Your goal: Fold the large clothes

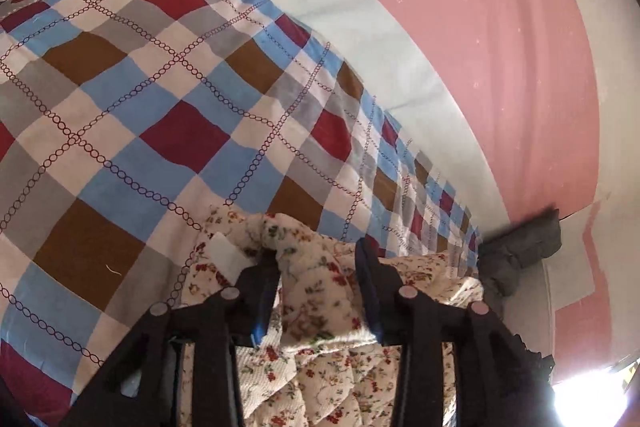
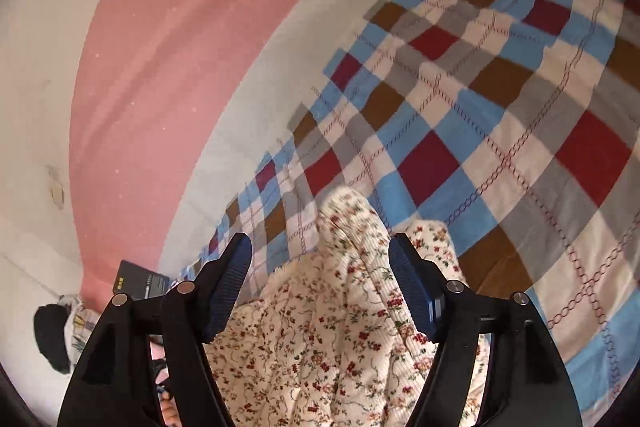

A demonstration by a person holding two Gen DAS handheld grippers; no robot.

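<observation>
A cream floral garment lies bunched on a checked bedspread. In the left wrist view my left gripper has its jaws around a raised fold of the floral cloth, which fills the gap between the pads; a white label shows by the left finger. In the right wrist view my right gripper is open, its blue pads apart on either side of a hump of the same floral garment, not pinching it.
The checked bedspread covers the bed beside a pink and white wall. A dark grey pillow lies at the bed's far end. A dark box and a black item lie near the wall.
</observation>
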